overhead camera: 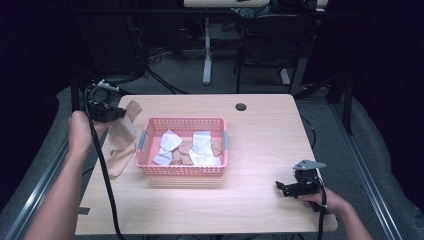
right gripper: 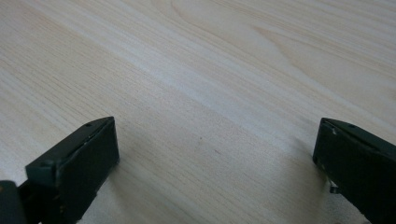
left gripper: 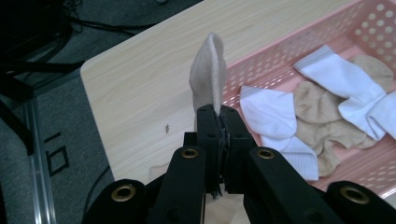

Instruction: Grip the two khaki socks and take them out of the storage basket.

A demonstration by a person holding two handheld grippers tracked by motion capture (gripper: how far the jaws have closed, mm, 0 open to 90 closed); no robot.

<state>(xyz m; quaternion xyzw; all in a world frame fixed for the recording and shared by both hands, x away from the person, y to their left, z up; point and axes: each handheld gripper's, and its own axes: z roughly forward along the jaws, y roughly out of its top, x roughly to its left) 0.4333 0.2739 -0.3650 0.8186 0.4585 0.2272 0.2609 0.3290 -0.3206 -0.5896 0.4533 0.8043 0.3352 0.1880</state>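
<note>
My left gripper (overhead camera: pixel 119 113) is shut on a beige sock (overhead camera: pixel 121 141), which hangs from it over the table's left edge, just left of the pink basket (overhead camera: pixel 145 161). In the left gripper view the sock (left gripper: pixel 208 74) sticks up out of the closed gripper (left gripper: pixel 219 122). White socks (overhead camera: pixel 202 141) and beige socks (overhead camera: pixel 184 148) lie mixed in the basket (left gripper: pixel 369 23). My right gripper (overhead camera: pixel 278 187) rests low at the table's front right, its jaws wide apart over bare wood in the right gripper view (right gripper: pixel 215 154), nothing between them.
The wooden table (overhead camera: pixel 265 135) has a round cable hole (overhead camera: pixel 241 107) at the back. Dark floor with cables and another desk's legs (overhead camera: pixel 207 55) lie beyond. A metal rail (overhead camera: pixel 37 195) runs along the left side.
</note>
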